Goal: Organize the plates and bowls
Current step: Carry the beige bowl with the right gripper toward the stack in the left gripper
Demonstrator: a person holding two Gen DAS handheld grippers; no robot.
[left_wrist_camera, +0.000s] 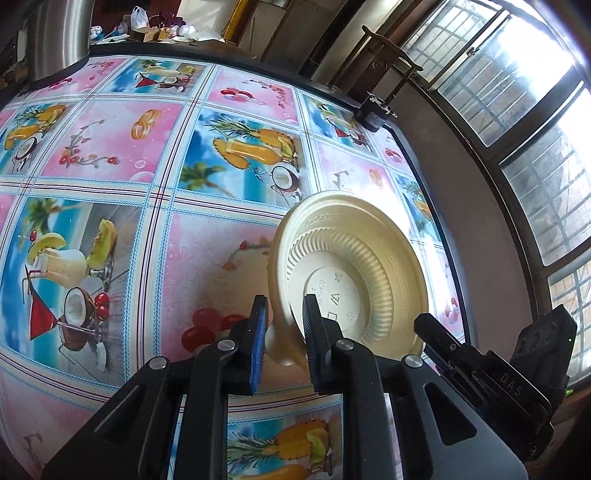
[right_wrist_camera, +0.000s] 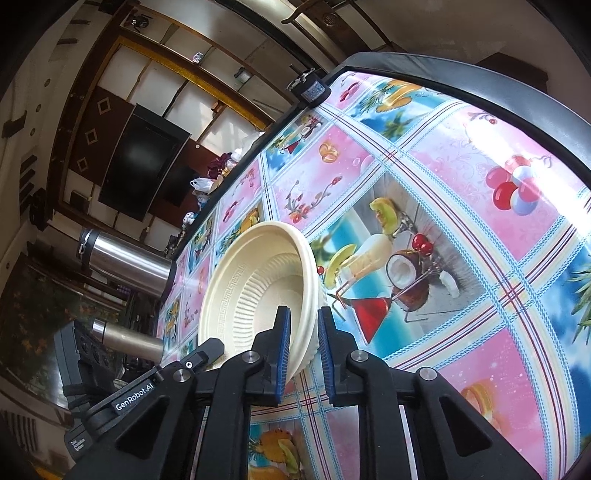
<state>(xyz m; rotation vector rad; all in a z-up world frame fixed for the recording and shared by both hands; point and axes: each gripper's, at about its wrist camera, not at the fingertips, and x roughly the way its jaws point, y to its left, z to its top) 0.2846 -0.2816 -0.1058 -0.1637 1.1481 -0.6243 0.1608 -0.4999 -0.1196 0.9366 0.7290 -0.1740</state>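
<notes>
A cream plastic plate (left_wrist_camera: pixel 351 258) stands tilted on edge above the fruit-print tablecloth (left_wrist_camera: pixel 147 147), its ribbed underside facing the left wrist camera. My left gripper (left_wrist_camera: pixel 284 332) is shut on its lower left rim. The right gripper's black body (left_wrist_camera: pixel 509 376) shows at that plate's right edge. In the right wrist view the cream plates (right_wrist_camera: pixel 251 273) look like a nested stack, hollow side facing the camera. My right gripper (right_wrist_camera: pixel 303 332) is shut on the stack's rim. The left gripper's body (right_wrist_camera: pixel 147 391) sits at the stack's lower left.
A steel urn (left_wrist_camera: pixel 59 33) (right_wrist_camera: pixel 125 266) stands at the table's far corner, with a metal flask (right_wrist_camera: pixel 125 339) near it. A small blue-black device (left_wrist_camera: pixel 375 110) (right_wrist_camera: pixel 310 90) sits on the table edge. Bags and clutter (left_wrist_camera: pixel 155 26) lie beyond. Barred windows (left_wrist_camera: pixel 517 92) run along the right.
</notes>
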